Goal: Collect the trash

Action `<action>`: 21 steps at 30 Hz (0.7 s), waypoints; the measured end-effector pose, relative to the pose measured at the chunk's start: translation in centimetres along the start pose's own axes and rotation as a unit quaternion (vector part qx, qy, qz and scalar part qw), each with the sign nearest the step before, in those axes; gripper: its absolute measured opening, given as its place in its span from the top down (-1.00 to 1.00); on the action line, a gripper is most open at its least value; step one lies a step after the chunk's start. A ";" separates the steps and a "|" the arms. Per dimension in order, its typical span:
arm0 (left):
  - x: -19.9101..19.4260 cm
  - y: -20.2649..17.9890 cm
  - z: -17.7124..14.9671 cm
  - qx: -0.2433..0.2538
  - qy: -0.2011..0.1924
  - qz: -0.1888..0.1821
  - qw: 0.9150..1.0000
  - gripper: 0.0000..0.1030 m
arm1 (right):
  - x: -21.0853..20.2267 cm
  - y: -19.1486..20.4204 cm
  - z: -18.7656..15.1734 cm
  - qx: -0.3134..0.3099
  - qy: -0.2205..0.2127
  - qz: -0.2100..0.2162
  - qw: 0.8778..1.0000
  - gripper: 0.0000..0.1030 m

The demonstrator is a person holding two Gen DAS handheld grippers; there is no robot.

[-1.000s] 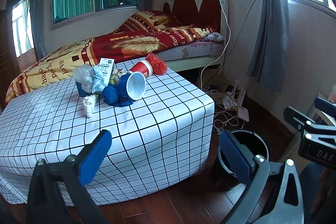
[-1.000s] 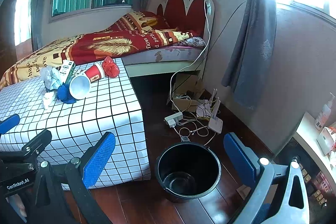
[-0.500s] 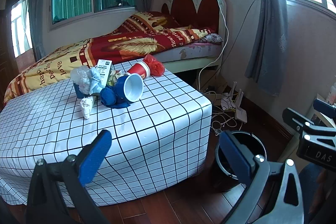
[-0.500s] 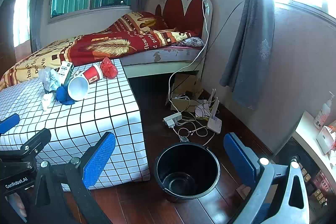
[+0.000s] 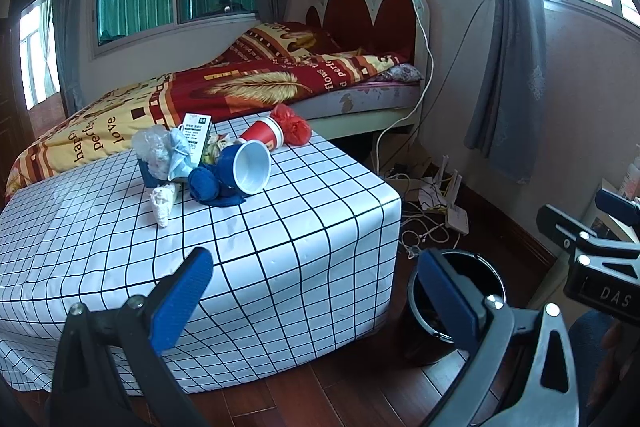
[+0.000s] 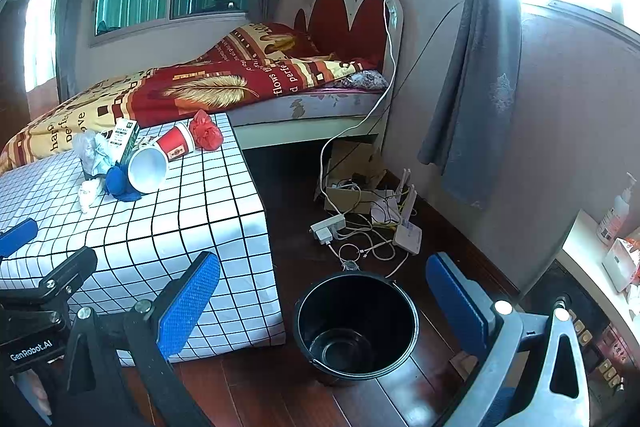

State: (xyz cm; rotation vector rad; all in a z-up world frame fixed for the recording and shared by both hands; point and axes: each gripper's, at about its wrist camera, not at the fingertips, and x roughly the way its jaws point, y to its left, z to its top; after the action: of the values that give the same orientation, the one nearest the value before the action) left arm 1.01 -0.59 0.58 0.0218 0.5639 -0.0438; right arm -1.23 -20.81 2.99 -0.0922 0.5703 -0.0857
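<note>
Bedroom — checked table holds trash.

Patterned bed behind; router among floor cables.

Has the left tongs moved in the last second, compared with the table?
Yes. The left tongs have backed slightly away from the table: in the left wrist view the blue cup and the table corner look smaller and sit higher than before.

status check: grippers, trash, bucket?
Left gripper and right gripper open, empty. Trash pile untouched on checked table. Black bucket on floor, path unobstructed.
</note>
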 end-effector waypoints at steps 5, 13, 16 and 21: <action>0.0 0.0 0.0 -0.001 -0.001 -0.001 1.000 -1.00 | 0.0 -0.1 0.0 0.000 -0.001 -0.002 1.000 -1.00; 0.0 -0.2 0.1 -0.001 -0.004 -0.004 1.000 -1.00 | 0.0 -0.5 0.3 0.005 -0.005 -0.005 1.000 -1.00; -0.2 -0.1 0.1 -0.002 -0.008 -0.006 1.000 -1.00 | -0.1 -0.4 0.2 0.004 -0.005 -0.006 1.000 -1.00; -0.6 0.1 0.2 -0.002 -0.015 -0.007 1.000 -1.00 | -0.1 -0.4 0.3 0.005 -0.009 -0.007 1.000 -1.00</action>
State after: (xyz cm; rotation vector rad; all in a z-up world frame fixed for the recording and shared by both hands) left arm 0.60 -0.49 1.03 0.0140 0.5340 -0.0575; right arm -1.22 -21.16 3.33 -0.0875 0.5513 -0.1002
